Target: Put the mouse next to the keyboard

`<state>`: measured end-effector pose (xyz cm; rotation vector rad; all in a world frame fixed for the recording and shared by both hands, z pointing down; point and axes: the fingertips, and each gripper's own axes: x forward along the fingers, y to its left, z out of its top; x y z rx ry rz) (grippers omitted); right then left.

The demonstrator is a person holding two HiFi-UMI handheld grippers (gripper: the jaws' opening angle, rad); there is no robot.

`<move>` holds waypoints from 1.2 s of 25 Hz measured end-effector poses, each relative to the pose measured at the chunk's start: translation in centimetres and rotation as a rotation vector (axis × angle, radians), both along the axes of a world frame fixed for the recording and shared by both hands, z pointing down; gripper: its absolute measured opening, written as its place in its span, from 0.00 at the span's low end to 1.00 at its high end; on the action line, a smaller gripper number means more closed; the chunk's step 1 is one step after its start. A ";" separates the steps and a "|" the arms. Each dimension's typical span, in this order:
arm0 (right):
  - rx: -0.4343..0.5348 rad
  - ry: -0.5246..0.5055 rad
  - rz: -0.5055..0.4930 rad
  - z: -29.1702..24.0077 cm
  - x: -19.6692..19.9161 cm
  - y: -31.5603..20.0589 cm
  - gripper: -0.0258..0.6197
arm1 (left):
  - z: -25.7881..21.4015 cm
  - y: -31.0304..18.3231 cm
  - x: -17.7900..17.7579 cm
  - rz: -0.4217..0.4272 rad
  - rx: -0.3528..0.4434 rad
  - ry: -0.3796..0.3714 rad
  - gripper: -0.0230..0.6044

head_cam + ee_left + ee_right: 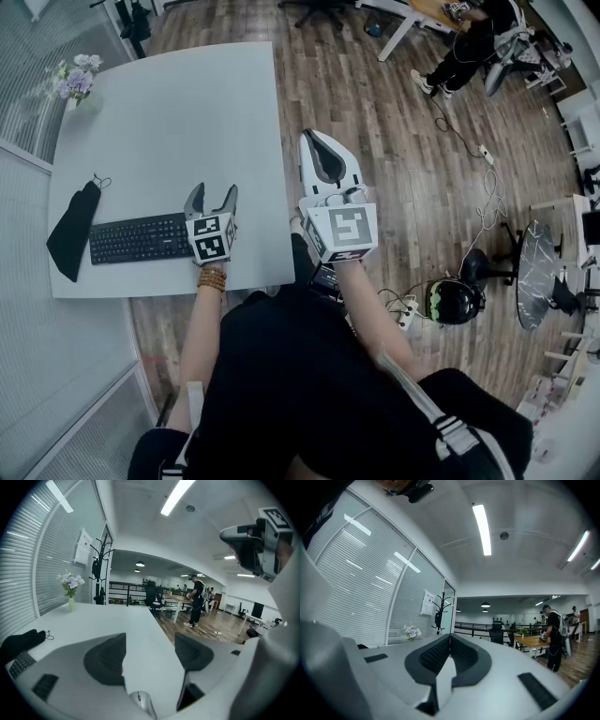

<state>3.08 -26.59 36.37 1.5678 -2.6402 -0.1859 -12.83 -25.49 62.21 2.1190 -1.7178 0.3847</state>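
The left gripper (213, 194) hangs over the white table (187, 112) just beside the right end of the keyboard (141, 239). Its jaws are spread wide, with nothing pinched between the pads. The mouse (142, 702) lies low under that gripper, back near its throat. It seems to rest on the tabletop rather than be held, though so little of it shows at the frame's edge that contact is hard to judge. The right gripper (319, 150) is off the table's edge over the wood floor, its jaws pressed together and empty.

With the mouse apparently down close by the keyboard, the step in hand reads as the release. To do it well, lift the left gripper straight up with the jaws wide, so that neither pad clips the mouse and nudges it. If the mouse sits askew, a light push with one pad would square it to the keyboard's short edge.

The head view gives the layout, with the keyboard and a black pouch (73, 230) at its left, but the left gripper's marker cube hides the mouse entirely. Only the left gripper view shows the mouse, and there the keyboard is a mere sliver at the lower left
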 end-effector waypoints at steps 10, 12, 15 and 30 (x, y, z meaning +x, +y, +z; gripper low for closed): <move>0.009 0.014 0.004 -0.1 0.8 0.0 0.04 | -8.9 -1.7 0.9 -0.003 0.199 -0.020 0.53; 0.009 0.024 0.001 0.1 1.0 0.1 0.04 | -10.4 -1.8 1.1 0.004 0.233 -0.023 0.53; 0.008 0.038 -0.003 0.3 1.1 0.2 0.04 | -12.8 -1.8 1.4 0.009 0.284 -0.020 0.52; -0.014 0.048 0.011 1.8 2.4 1.1 0.04 | -19.2 0.0 4.1 0.050 0.423 -0.015 0.47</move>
